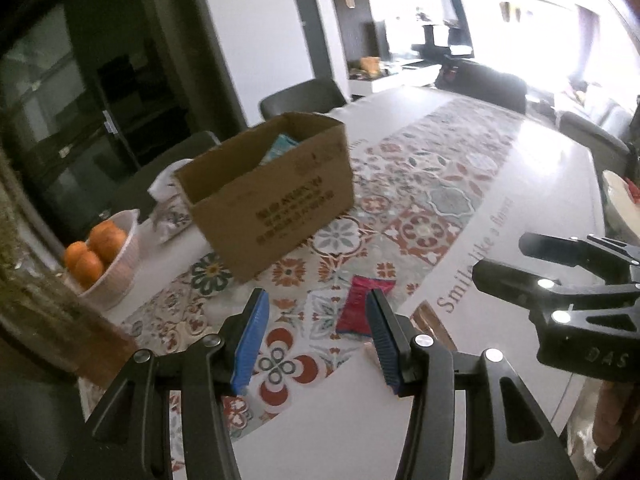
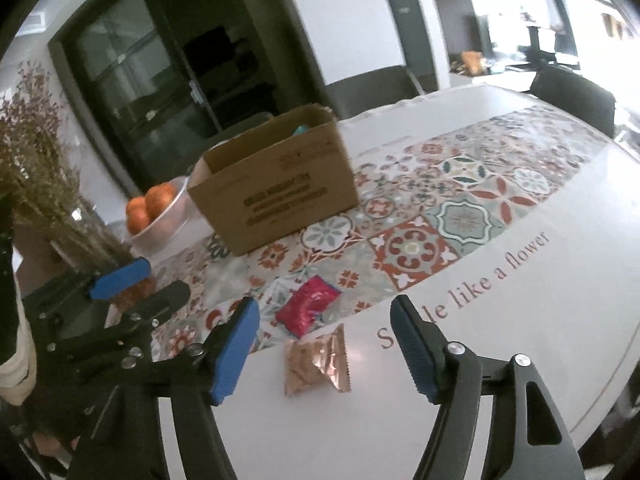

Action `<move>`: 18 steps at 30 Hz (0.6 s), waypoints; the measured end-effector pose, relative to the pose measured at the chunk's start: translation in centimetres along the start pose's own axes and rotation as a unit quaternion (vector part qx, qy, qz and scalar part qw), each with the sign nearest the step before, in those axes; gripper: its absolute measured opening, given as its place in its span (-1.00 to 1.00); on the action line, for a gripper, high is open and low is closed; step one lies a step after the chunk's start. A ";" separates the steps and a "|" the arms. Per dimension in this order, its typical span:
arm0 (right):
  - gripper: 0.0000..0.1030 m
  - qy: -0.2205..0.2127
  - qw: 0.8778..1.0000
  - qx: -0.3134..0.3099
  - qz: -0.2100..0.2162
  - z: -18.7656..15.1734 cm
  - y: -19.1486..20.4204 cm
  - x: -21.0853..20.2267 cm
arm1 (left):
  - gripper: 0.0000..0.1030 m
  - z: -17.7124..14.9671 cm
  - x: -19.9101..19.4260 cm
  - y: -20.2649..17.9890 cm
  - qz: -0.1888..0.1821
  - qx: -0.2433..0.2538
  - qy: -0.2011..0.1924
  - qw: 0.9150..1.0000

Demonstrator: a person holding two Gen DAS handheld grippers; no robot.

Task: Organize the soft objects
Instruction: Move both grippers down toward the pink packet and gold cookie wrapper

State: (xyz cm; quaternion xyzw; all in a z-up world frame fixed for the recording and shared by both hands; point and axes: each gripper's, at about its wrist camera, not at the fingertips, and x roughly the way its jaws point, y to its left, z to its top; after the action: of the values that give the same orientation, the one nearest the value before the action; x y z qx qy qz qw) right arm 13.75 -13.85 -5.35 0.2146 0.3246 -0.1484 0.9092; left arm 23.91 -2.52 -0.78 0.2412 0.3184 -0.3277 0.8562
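Blue-padded fingers of the left gripper [image 1: 318, 334] fill the bottom of the left wrist view, spread wide with nothing between them. Just past the right-hand pad, at about 12 o'clock from the tips, a red packet [image 1: 362, 306] lies flat on the patterned tablecloth [image 1: 424, 184]. Farther off at 11 o'clock stands an open cardboard box [image 1: 276, 196] with something teal showing inside. A pale bowl [image 1: 118, 270] of oranges [image 1: 96, 248] sits at 9 o'clock. At 3 o'clock the right gripper [image 1: 560, 276] reaches in from the edge.

Wide-open fingers of the right gripper [image 2: 324, 344] frame the right wrist view, holding nothing. Between them, nearest the lens, a shiny copper-coloured packet [image 2: 318, 364] rests on the white part of the table [image 2: 500, 340], and the red packet [image 2: 308, 306] lies just beyond it at 12 o'clock. The cardboard box [image 2: 280, 196] stands well behind at 11 o'clock, the bowl of oranges [image 2: 150, 204] beside it. At 9 o'clock the left gripper [image 2: 140, 284] shows its parted fingers, with dried flowers [image 2: 44, 168] above.
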 end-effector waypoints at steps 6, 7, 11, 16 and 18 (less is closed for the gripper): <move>0.43 -0.005 1.000 -0.001 -0.027 -1.9 0.8 1.2 | -0.04 -1.1 2.4 0.2 -0.042 0.022 -0.008 0.999; 0.43 0.003 1.000 0.001 -0.026 -2.4 0.9 1.7 | -0.04 -1.3 2.7 0.3 -0.047 0.023 -0.007 0.999; 0.43 0.028 0.999 0.009 -0.024 -3.6 0.8 3.6 | -0.04 -2.0 4.4 0.5 -0.077 0.026 -0.002 0.997; 0.43 0.043 0.998 0.030 -0.029 -4.6 0.2 5.7 | -0.04 -2.7 6.7 0.6 -0.109 0.028 0.009 0.994; 0.43 0.056 0.997 0.039 -0.028 -4.9 0.0 6.7 | -0.04 -2.7 7.6 0.6 -0.123 0.027 0.017 0.992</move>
State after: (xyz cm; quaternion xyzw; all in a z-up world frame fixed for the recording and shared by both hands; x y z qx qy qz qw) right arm 16.18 -12.32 -13.11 0.2485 0.3752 -0.1744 0.8758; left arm 27.78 -3.56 -7.84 0.2292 0.3513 -0.4350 0.7967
